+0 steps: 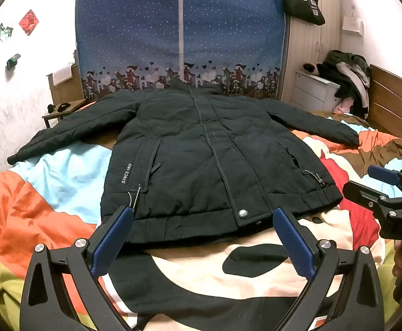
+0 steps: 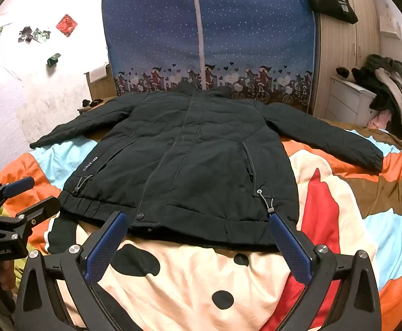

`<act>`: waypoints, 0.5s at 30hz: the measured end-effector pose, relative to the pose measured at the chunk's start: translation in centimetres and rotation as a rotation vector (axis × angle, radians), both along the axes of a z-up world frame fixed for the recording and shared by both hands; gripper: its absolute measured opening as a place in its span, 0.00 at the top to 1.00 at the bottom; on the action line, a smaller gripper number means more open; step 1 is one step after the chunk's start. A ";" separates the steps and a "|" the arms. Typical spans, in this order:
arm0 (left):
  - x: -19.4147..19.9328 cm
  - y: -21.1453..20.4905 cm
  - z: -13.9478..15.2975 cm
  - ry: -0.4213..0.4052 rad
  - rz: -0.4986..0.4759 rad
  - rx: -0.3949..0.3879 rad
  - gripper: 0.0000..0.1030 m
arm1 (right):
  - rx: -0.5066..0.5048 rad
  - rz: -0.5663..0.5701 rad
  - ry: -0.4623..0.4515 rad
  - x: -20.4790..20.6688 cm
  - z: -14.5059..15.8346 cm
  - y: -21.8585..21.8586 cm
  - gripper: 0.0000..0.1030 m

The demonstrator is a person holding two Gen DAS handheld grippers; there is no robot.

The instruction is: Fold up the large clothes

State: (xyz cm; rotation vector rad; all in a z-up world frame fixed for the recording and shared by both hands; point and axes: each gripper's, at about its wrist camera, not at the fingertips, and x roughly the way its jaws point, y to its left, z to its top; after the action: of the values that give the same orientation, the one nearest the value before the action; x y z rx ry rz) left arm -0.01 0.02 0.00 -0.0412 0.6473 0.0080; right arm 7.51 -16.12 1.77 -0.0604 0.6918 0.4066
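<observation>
Matt quilted cloth jacket (image 1: pixel 201 149), soft printed bedspread (image 1: pixel 63 171), wooden headboard (image 1: pixel 393 102)

A home bedroom. A bed with a patchwork quilt (image 1: pixel 63 171) fills the lower half, its wooden headboard (image 1: pixel 393 102) at 3 o'clock. At 12 o'clock stands a blue fabric wardrobe (image 1: pixel 181 27) with a zip front, and beside it, at 1 o'clock, a wooden wardrobe (image 1: pixel 311 49) with a black tote bag (image 1: pixel 302 2) hanging on it. Clothes (image 1: pixel 347 74) are heaped on a white drawer unit (image 1: pixel 313 91) at 2 o'clock. A small side table (image 1: pixel 63 110) sits at 10 o'clock under a red paper charm (image 1: pixel 29 22) on the white wall.
</observation>
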 end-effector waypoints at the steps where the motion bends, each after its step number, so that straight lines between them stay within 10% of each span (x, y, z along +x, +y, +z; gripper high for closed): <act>1: 0.0 0.0 0.0 0.000 -0.001 0.000 0.03 | 0.000 0.000 0.001 0.0 0.0 0.0 0.00; 15: 0.0 0.0 0.0 -0.004 0.000 0.011 0.03 | 0.001 -0.001 0.003 0.1 -0.1 0.0 0.00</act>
State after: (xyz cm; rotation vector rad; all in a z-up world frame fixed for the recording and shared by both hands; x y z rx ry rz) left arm -0.03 -0.01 0.01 -0.0308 0.6432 0.0112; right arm 7.61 -16.15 1.70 -0.0581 0.6947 0.4065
